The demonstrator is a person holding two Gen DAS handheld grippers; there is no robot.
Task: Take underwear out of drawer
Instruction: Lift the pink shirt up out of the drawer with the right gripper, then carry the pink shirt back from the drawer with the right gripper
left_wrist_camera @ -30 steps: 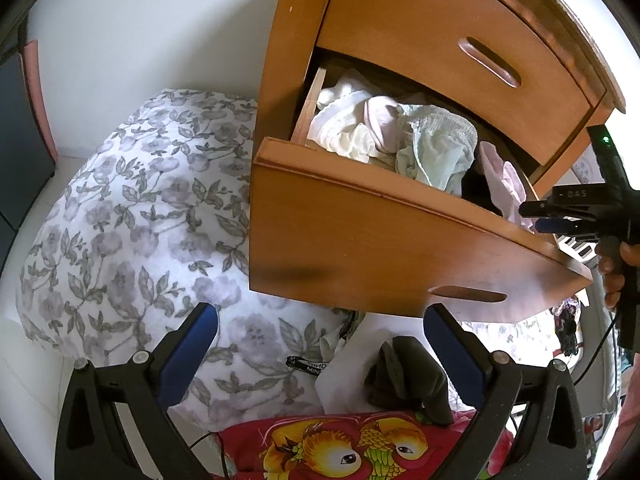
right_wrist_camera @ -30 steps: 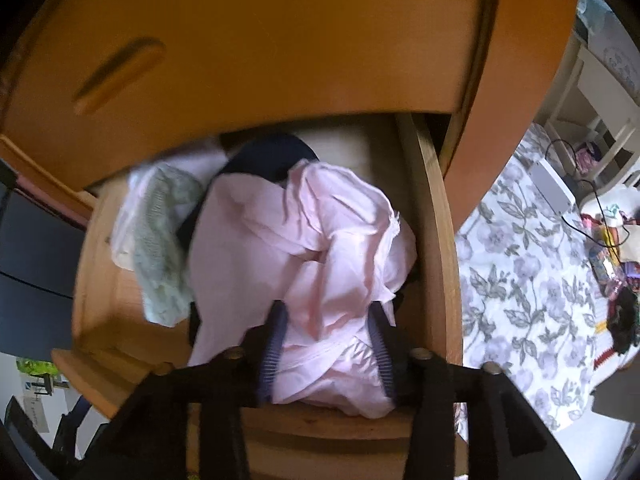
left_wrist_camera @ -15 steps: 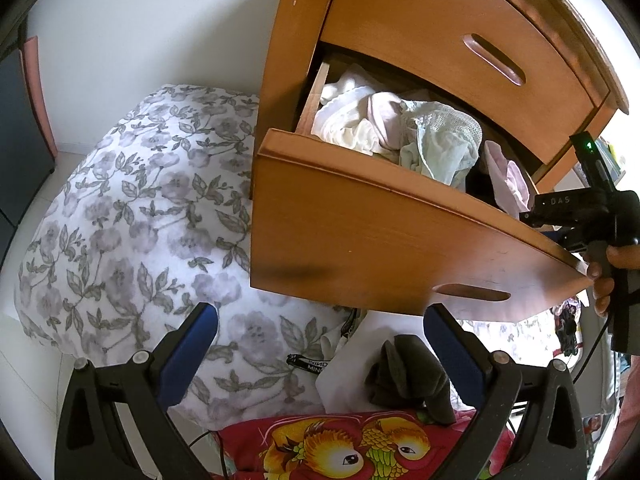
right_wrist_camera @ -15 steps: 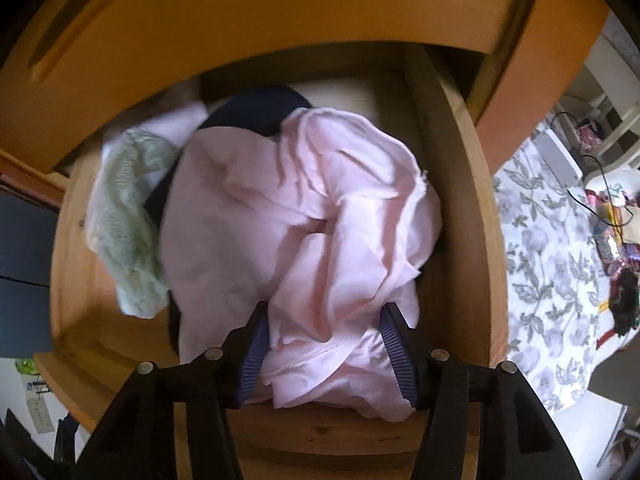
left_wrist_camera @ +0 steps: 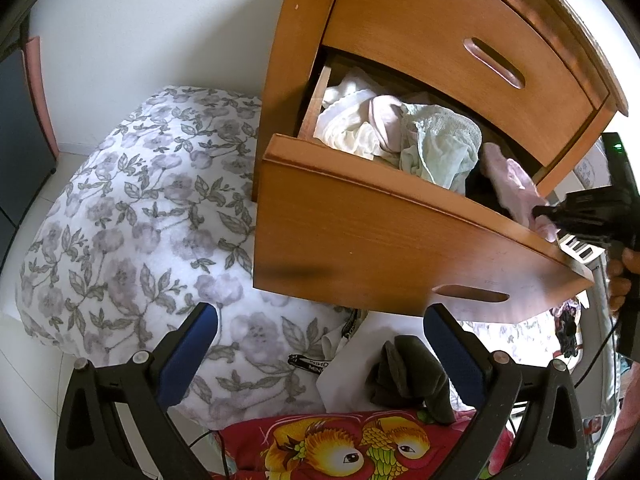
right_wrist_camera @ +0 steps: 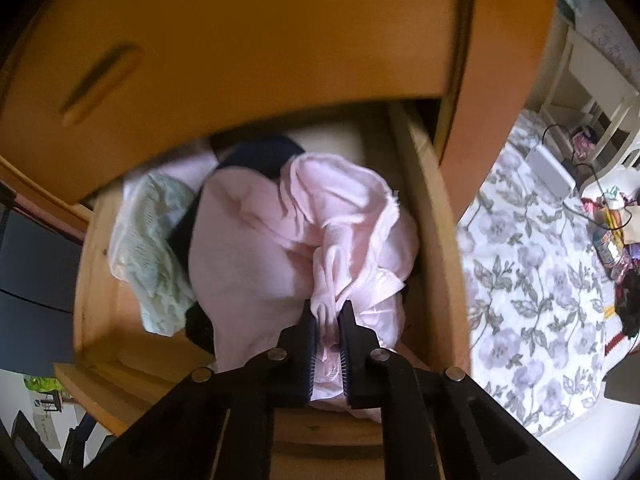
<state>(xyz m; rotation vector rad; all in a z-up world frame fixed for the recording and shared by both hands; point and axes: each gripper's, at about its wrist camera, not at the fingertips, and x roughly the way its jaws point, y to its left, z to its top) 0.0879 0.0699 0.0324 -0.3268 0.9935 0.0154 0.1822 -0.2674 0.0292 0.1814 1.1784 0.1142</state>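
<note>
The lower drawer (left_wrist_camera: 384,240) of a wooden chest is pulled out and full of underwear. A pale pink piece (right_wrist_camera: 288,248) lies on top at the drawer's right end. My right gripper (right_wrist_camera: 327,314) has just closed and pinches a fold of that pink fabric between its pads. In the left wrist view the pink piece (left_wrist_camera: 512,188) rises at the drawer's right corner under my right gripper (left_wrist_camera: 548,220). A mint green piece (left_wrist_camera: 440,148) and white pieces (left_wrist_camera: 352,120) fill the drawer's left side. My left gripper (left_wrist_camera: 320,336) hangs open below the drawer front, holding nothing.
The closed upper drawer (left_wrist_camera: 460,56) overhangs the open one. A floral bedspread (left_wrist_camera: 132,216) lies left of the chest, with a dark garment (left_wrist_camera: 408,376) and a red bird-print cloth (left_wrist_camera: 348,444) near my left gripper. A dark piece (right_wrist_camera: 256,152) lies at the drawer's back.
My right gripper's jaws closed from wide apart onto a fold of the pink underwear, bunching it upward. The left gripper kept still.
</note>
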